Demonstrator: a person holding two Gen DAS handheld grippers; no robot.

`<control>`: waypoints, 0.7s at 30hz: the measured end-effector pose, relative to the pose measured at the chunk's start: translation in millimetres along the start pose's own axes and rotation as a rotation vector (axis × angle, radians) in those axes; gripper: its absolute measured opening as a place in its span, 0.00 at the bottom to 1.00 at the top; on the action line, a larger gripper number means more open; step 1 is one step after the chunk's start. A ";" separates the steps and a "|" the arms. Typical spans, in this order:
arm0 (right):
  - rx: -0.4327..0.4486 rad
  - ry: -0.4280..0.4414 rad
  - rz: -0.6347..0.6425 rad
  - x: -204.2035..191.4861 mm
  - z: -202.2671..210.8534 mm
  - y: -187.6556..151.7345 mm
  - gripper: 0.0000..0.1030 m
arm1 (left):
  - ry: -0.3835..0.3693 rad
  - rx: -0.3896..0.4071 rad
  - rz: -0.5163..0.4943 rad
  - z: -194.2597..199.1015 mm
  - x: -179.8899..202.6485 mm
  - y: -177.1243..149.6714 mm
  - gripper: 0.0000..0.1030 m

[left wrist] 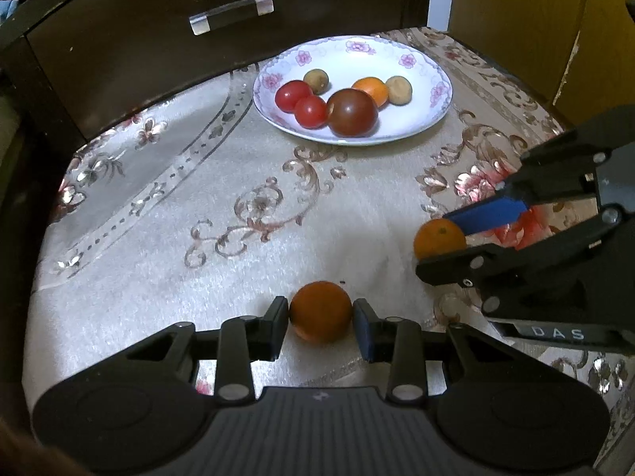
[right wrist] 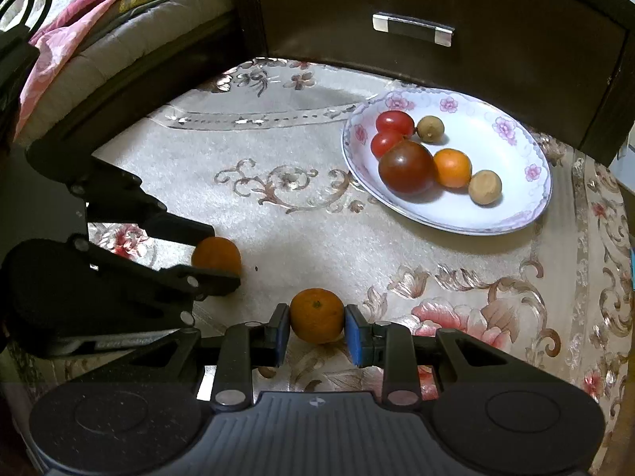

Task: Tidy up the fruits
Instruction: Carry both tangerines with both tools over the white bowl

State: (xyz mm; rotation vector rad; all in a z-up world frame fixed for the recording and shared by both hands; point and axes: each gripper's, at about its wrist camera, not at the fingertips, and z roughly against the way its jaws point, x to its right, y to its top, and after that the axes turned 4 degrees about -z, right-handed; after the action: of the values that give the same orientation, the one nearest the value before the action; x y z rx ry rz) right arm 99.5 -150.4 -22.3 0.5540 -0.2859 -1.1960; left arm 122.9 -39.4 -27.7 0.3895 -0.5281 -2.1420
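My left gripper (left wrist: 320,312) is shut on a small dark-orange mandarin (left wrist: 320,301) that sits low over the floral tablecloth (left wrist: 198,218). To its right, my right gripper (left wrist: 436,242) is shut on a second mandarin (left wrist: 438,236). In the right wrist view this brighter mandarin (right wrist: 316,309) is pinched between the blue pads (right wrist: 353,337) of the right gripper (right wrist: 316,327). There the left gripper (right wrist: 222,258) holds its mandarin (right wrist: 216,254) at the left. A white flowered plate (left wrist: 397,51) (right wrist: 516,214) at the back holds two red tomatoes, a dark tomato, an orange and two brownish fruits.
A dark drawer front with a clear handle (left wrist: 232,14) (right wrist: 412,29) stands right behind the plate. A bed with pink bedding (right wrist: 79,20) lies beyond the table's left edge. A yellow wooden panel (left wrist: 535,20) borders the far right corner.
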 end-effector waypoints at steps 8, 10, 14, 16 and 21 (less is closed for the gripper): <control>-0.003 0.005 0.007 -4.5 -2.6 0.4 0.23 | 0.006 -0.012 -0.012 -3.6 2.7 -3.3 0.43; -0.006 0.004 0.005 -3.1 -3.9 0.3 0.23 | 0.006 -0.012 -0.014 -3.6 2.8 -3.2 0.43; -0.009 0.014 -0.002 -0.5 -4.3 0.2 0.23 | 0.004 -0.007 -0.017 -2.3 3.7 -0.3 0.42; -0.007 0.014 -0.003 -0.3 -3.5 0.2 0.23 | 0.004 0.001 -0.021 -0.2 5.4 2.8 0.42; 0.013 0.011 -0.015 4.6 2.6 2.1 0.23 | 0.005 0.008 -0.028 0.0 9.3 8.2 0.42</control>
State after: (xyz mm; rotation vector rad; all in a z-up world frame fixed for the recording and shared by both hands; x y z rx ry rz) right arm 101.5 -154.8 -19.3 0.5748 -0.2805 -1.2061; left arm 123.2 -51.3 -24.3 0.4091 -0.5314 -2.1662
